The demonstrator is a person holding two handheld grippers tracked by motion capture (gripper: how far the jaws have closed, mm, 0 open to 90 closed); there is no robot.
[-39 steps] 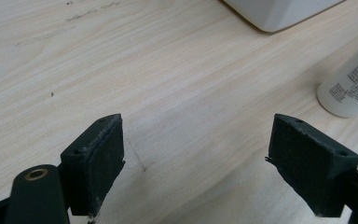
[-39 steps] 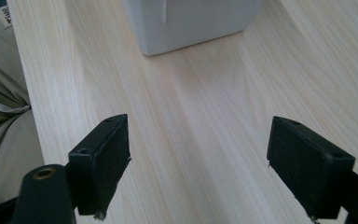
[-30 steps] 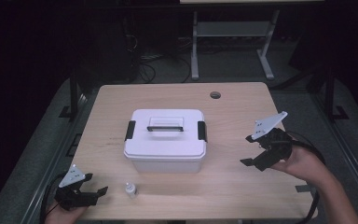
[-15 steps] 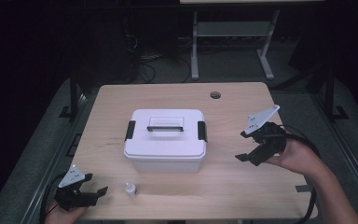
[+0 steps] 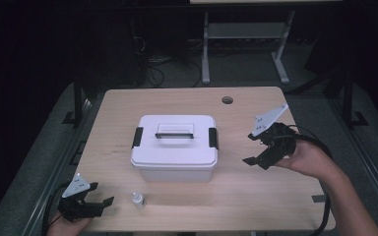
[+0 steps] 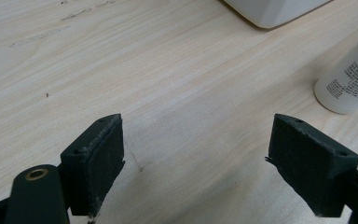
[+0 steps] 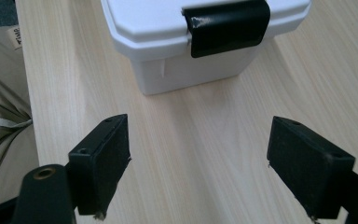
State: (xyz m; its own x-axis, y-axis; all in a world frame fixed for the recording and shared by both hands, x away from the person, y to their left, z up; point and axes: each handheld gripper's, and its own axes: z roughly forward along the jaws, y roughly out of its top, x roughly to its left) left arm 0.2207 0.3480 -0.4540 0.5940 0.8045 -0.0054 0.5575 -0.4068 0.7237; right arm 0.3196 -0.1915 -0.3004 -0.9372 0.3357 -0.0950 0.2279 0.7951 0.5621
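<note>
You are reaching your right gripper (image 5: 257, 149) toward the black latch (image 7: 227, 26) on the side of the white box (image 5: 174, 147), which sits shut in the middle of the table (image 5: 256, 191). Next, I think you need to hook that latch and flip it up. Both grippers are wide open and hold nothing. Your left gripper (image 5: 100, 197) rests near the small white bottle (image 5: 137, 199)

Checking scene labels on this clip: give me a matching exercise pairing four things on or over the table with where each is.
Things:
1. white box
2. small bottle
3. left gripper
4. right gripper

Places:
A. near front edge, just right of the left gripper
B. table's middle
C. front left corner
D. right of the box, jaws pointing at its black latch

Pairs: 1-B, 2-A, 3-C, 4-D
</note>
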